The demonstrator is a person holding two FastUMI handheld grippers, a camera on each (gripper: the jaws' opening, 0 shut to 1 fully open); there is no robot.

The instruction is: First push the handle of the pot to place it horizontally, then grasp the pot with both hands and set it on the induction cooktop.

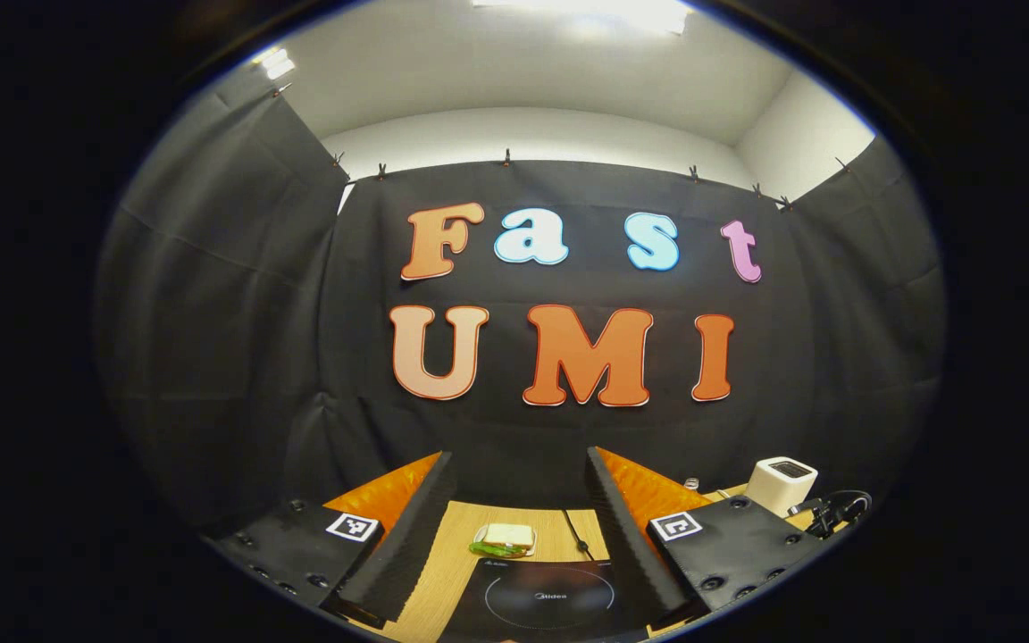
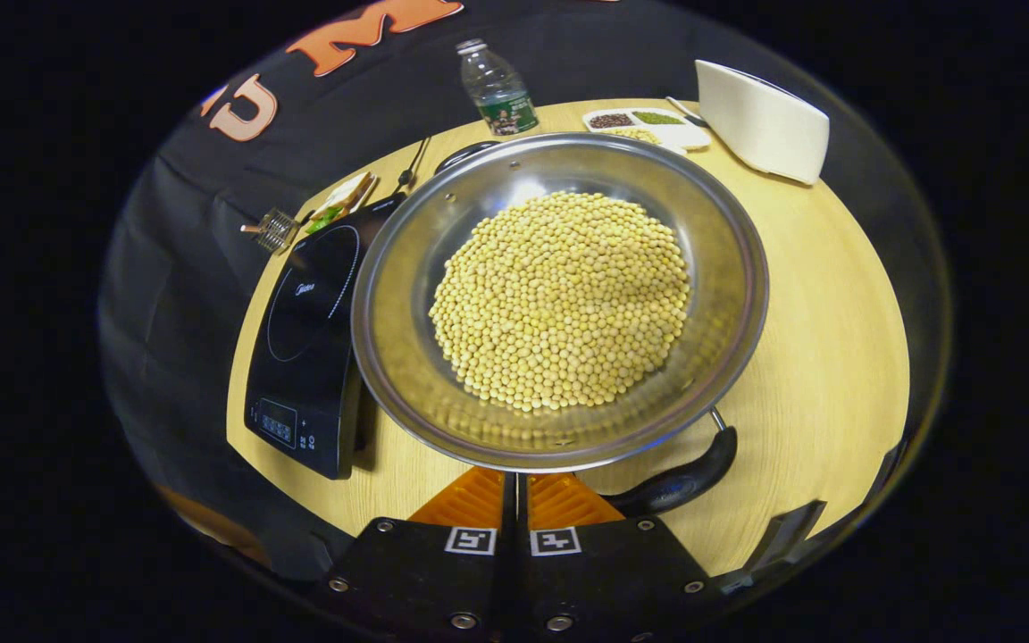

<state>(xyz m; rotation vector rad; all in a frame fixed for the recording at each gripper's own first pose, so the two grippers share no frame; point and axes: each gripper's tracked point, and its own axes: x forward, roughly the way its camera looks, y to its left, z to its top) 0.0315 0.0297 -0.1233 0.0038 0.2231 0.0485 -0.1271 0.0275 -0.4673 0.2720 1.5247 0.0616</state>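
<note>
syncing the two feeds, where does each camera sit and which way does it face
Left gripper view: rides the left gripper, held low and level, facing the booth wall over the induction cooktop; fingers spread.
Right gripper view: rides the right gripper, looking down on the pot of soybeans; fingers together.
Shared: cooktop, wooden table.

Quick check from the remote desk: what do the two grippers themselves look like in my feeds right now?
Left gripper: two black blocky bodies with round screw heads, each carrying a square black-and-white fiducial marker, and long wedge-shaped fingers with ribbed inner faces. Right gripper: the same black bodies with screws and a pair of square markers side by side near the centre seam. No cable shows on either.
</note>
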